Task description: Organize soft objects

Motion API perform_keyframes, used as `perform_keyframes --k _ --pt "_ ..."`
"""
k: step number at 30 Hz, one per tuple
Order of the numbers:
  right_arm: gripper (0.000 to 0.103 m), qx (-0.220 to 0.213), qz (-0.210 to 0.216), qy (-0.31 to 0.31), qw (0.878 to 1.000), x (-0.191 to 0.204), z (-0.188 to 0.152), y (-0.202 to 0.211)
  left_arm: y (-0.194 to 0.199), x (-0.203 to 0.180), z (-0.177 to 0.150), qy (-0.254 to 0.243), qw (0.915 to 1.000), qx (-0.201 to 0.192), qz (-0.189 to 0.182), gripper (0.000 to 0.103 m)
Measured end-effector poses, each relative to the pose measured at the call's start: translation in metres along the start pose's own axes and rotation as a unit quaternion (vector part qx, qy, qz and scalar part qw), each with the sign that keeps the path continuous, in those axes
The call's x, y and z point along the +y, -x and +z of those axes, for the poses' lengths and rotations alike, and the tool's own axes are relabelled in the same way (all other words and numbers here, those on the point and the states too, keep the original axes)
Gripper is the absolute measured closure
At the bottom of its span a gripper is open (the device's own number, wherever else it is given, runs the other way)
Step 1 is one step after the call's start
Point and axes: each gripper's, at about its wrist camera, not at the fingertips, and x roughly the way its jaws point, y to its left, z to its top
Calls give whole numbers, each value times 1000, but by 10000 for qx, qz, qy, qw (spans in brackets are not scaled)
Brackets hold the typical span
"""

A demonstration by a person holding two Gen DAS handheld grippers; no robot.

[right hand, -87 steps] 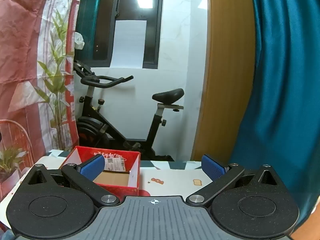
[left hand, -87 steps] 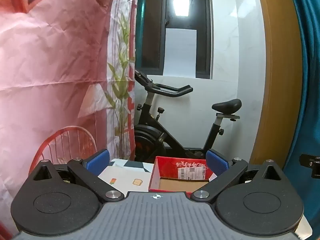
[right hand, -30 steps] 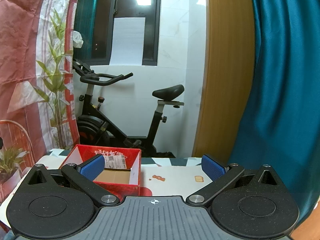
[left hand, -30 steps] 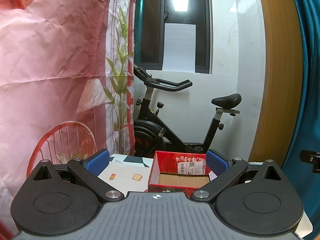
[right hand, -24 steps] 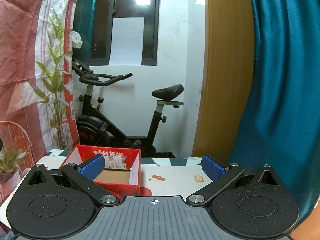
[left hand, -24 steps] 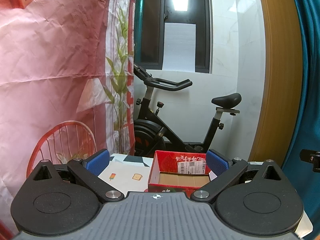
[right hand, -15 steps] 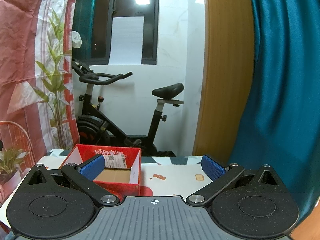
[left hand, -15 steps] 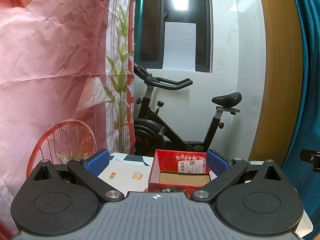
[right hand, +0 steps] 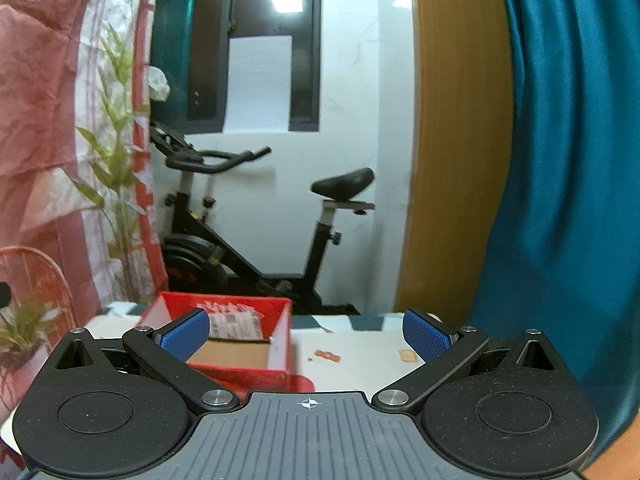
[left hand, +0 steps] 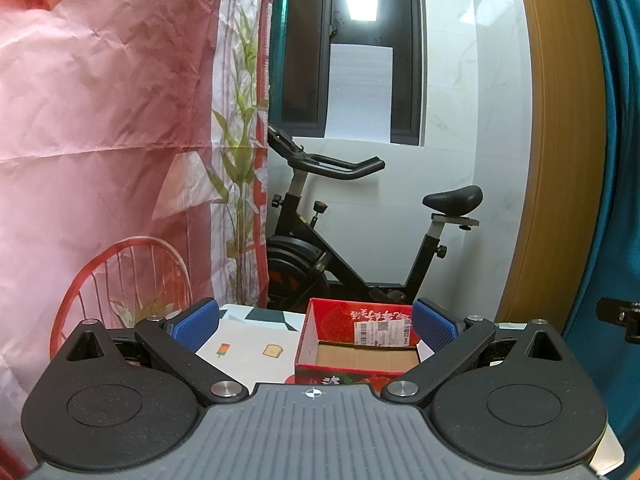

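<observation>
An open red cardboard box (left hand: 358,360) with a white label sits on a table covered by a white patterned cloth (left hand: 248,350). Its brown floor shows nothing inside. My left gripper (left hand: 316,326) hovers open just before the box, blue pads wide apart. In the right wrist view the same red box (right hand: 240,344) lies left of centre, and my right gripper (right hand: 306,332) is open above the cloth (right hand: 360,350) with nothing between its pads. No soft object shows in either view.
A black exercise bike (left hand: 360,248) stands behind the table against a white wall. A pink printed backdrop (left hand: 100,160) hangs at left. A wooden door frame (left hand: 560,160) and teal curtain (right hand: 560,160) close off the right. A bare forearm (right hand: 616,456) shows at the lower right corner.
The right wrist view has shifted and blurred slightly, with the box and bike sliding rightward in frame. The left view is almost unchanged. Both grippers stay open.
</observation>
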Motion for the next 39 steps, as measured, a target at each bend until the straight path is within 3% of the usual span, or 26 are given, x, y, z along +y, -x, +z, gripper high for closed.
perform_keyframes --k 5,8,13,19,25,28,30,31,33,39 --pt "0 -173 432 -183 9987 4 -10 -8 -12 -3 -9 -88 9998 112 108 0" --pt "0 -75 477 -277 9984 1 -19 -27 -31 1 -19 82 9992 392 7 0" --pt "0 422 577 -472 9963 3 -44 -80 -74 14 -45 438 9937 1023 -112 0" --pt "0 1140 502 -377 9915 13 -91 -146 -134 44 -84 1045 9760 1906 -110 0" --pt "0 1844 826 -490 9782 18 -127 -195 -168 51 -108 899 9679 2339 186 0" --pt "0 2025 1039 -532 9723 23 -142 -213 -181 51 -118 840 9660 2442 124 1" --pt "0 2079 1054 -365 9718 29 -151 -221 -187 50 -124 885 9644 2490 70 6" --pt "1 2091 1049 -270 9719 31 -154 -224 -190 50 -126 900 9640 2500 55 13" --pt "2 2093 1075 -30 9719 33 -163 -228 -195 47 -128 917 9634 2517 17 18" --pt "32 2239 1344 195 9651 32 -175 -250 -214 31 -129 735 9623 2616 -119 24"
